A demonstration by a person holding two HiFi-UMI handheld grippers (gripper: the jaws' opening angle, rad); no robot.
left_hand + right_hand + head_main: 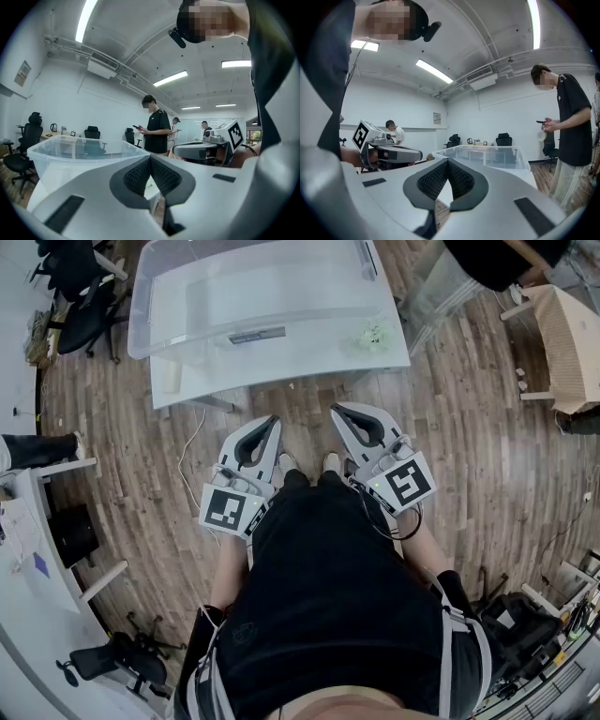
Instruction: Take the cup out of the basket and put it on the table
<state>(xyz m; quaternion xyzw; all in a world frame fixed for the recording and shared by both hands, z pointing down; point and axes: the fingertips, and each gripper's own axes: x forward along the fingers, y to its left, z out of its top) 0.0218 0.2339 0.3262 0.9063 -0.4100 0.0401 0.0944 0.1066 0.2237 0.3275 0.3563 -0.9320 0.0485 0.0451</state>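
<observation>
A large clear plastic bin stands on a white table ahead of me. I make out no cup in it from any view. A small pale green thing lies on the table by the bin's right corner. My left gripper and right gripper are held side by side near my body, short of the table's front edge, both pointing at it. Each is shut with nothing between its pads. The bin shows beyond the left gripper, and the same bin beyond the right gripper.
Wooden floor lies between me and the table. Black office chairs stand at the far left, and a white desk runs along my left. A person in a dark shirt stands to the right of the table.
</observation>
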